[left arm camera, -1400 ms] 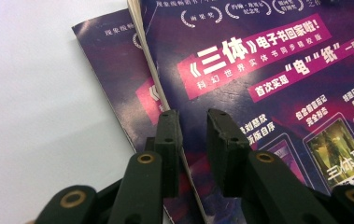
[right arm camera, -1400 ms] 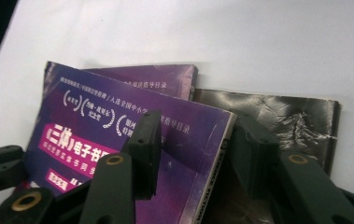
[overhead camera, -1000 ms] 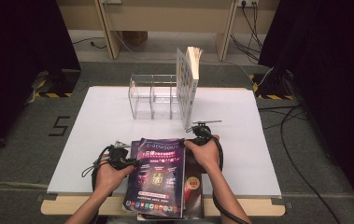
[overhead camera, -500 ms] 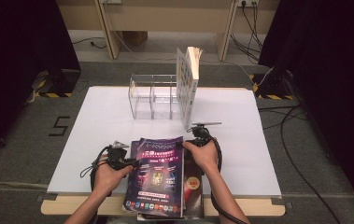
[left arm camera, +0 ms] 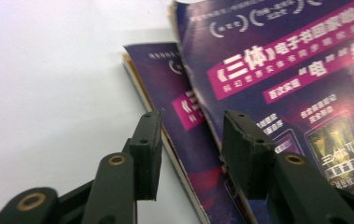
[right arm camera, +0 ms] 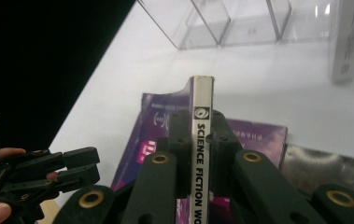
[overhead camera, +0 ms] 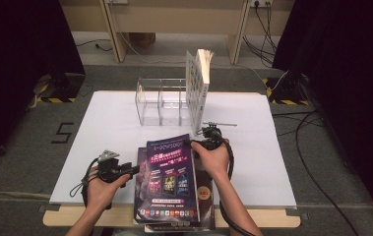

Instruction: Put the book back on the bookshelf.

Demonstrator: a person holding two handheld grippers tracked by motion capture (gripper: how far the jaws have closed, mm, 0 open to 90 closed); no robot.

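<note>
Purple-covered magazine (overhead camera: 170, 174) on top of a small stack at the near edge of the white table (overhead camera: 272, 162), its right edge lifted. Right gripper (right arm camera: 198, 135) is clamped on that edge at the spine, which reads "SCIENCE FICTION"; its jaws have just been closing, pads pressing both faces. Left gripper (left arm camera: 191, 149) sits at the left of the stack with jaws apart; they have just been opening, and the edge of the second magazine (left arm camera: 165, 107) below lies between them untouched.

Handling, as a judgement: thin, glossy, floppy paper. Light, but it will sag and slide if pinched at a loose page corner. The spine is the stiffest line, so the present hold is well placed; a grip deep over the spine should keep the pages from fanning.

Far of centre stands a clear acrylic rack (overhead camera: 162, 101), with one upright book (overhead camera: 199, 83) leaning at its right end. The lifted magazine is well apart from it, nearer the person.
</note>
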